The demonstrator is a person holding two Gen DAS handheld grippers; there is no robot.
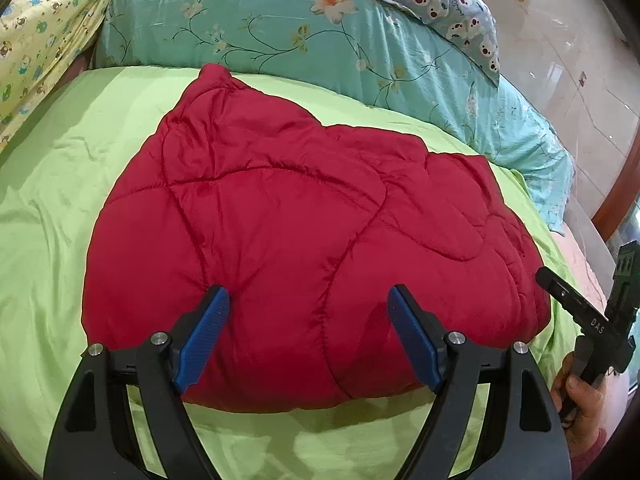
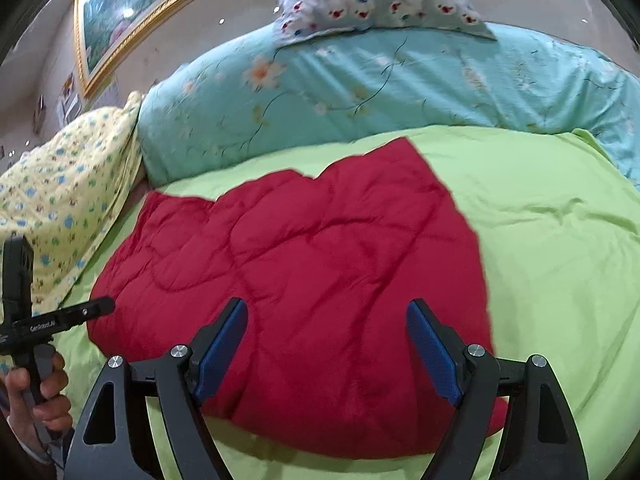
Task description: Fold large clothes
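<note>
A red quilted garment [image 1: 304,248] lies folded in a thick bundle on the green bedsheet [image 1: 52,208]. My left gripper [image 1: 308,300] is open, its blue pads [image 1: 204,336] spread over the garment's near edge, holding nothing. The garment also shows in the right wrist view [image 2: 320,280]. My right gripper [image 2: 326,316] is open above its near edge, empty. The right gripper's body [image 1: 592,320] shows at the right edge of the left wrist view, off the garment's right side. The left gripper's body [image 2: 24,320] shows at the left edge of the right wrist view.
A teal floral duvet [image 1: 280,28] is piled behind the garment, with a blue patterned pillow [image 1: 440,4] on it. A yellow printed blanket [image 1: 40,40] lies at the far left. A gold-framed picture [image 2: 132,12] hangs on the wall. Tiled floor [image 1: 580,60] lies right of the bed.
</note>
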